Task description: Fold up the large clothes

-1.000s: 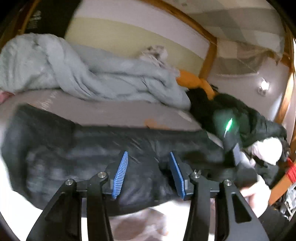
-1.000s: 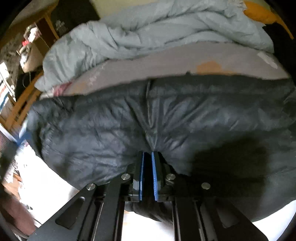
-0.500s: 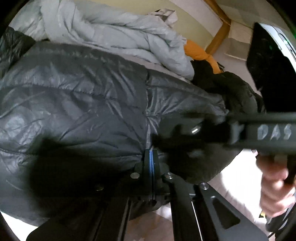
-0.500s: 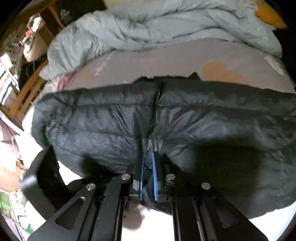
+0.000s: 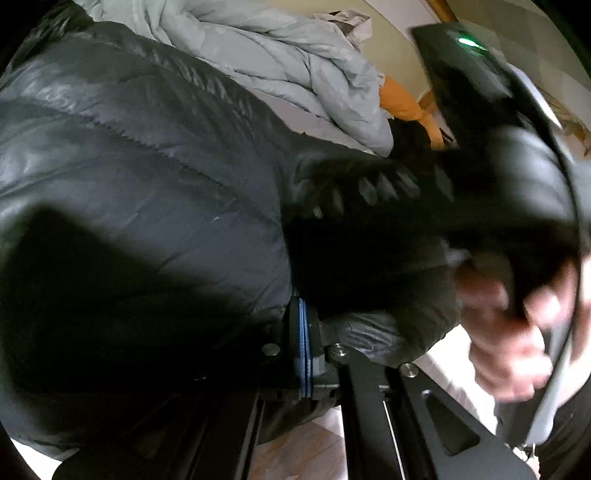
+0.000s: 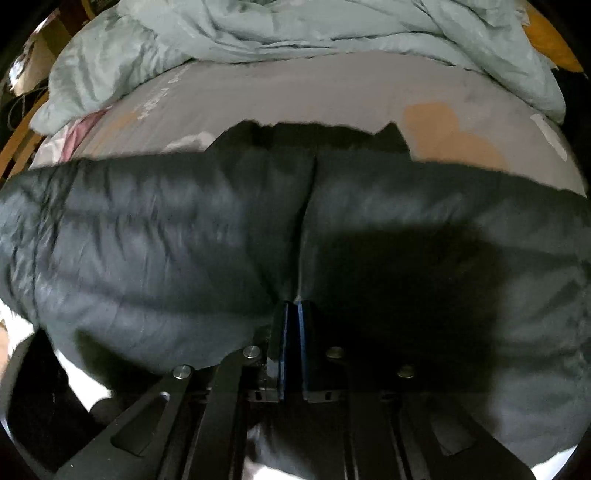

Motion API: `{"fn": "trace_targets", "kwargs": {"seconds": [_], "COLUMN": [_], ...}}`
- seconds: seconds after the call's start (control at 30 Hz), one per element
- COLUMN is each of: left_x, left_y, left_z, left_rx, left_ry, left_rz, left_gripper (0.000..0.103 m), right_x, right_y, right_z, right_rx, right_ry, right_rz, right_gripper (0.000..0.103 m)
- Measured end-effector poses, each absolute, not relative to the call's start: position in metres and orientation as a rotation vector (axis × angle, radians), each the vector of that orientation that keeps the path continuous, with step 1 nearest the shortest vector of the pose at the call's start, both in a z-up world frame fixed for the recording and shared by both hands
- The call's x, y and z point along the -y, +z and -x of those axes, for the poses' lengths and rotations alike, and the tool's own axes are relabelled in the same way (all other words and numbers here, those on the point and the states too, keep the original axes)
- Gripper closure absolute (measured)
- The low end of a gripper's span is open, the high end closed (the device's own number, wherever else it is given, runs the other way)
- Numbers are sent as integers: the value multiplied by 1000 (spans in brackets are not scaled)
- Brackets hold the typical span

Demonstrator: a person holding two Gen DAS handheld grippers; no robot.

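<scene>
A large dark quilted puffer jacket (image 5: 147,177) fills the left wrist view and spreads across the near part of the bed in the right wrist view (image 6: 166,236). My left gripper (image 5: 303,317) is shut on the jacket's near edge. My right gripper (image 6: 291,314) is shut on the jacket's near edge at its centre seam. The other hand-held gripper (image 5: 424,221) crosses the right side of the left wrist view, blurred, held by a bare hand (image 5: 517,332).
A crumpled pale blue duvet (image 6: 295,29) lies along the back of the bed, on a grey sheet (image 6: 295,96). An orange cloth (image 5: 402,99) and a dark garment (image 5: 410,140) lie at the right. Wooden bed frame (image 6: 18,140) at the left.
My left gripper has closed on the jacket's edge. Both grippers have lifted and carried the jacket's near edge forward over the bed, and the two grippers have come closer together.
</scene>
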State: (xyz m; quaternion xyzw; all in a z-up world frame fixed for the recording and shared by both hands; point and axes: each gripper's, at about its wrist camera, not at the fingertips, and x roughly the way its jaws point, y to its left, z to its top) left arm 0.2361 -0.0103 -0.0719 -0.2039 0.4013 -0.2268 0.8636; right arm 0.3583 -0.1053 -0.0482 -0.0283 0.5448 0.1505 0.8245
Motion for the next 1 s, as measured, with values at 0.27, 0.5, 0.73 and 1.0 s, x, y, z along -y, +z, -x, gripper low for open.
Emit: {"fn": "trace_targets", "kwargs": {"seconds": [0.27,0.5,0.73,1.0], "left_x": [9,11,13,14], "left_y": [-71,-70,-69,-69], "left_z": [-231,-235,-236,-237], "left_rx": [-841,-841,-840,-836], "left_ry": [-475,-474,-474,-482], "left_rz": [435,437,435,446], "left_gripper": [99,99,99,99], "right_x": [103,95,103,189], "right_y": [-61,-64,-54,-8], "right_z": [-403,-416,-420,-308], "right_rx": [-1230,-1231,-1195,-954], "right_ry": [289,260,255,312], "right_rz": [-42,-32,-79,-218], "right_gripper": [103,103,103,94]}}
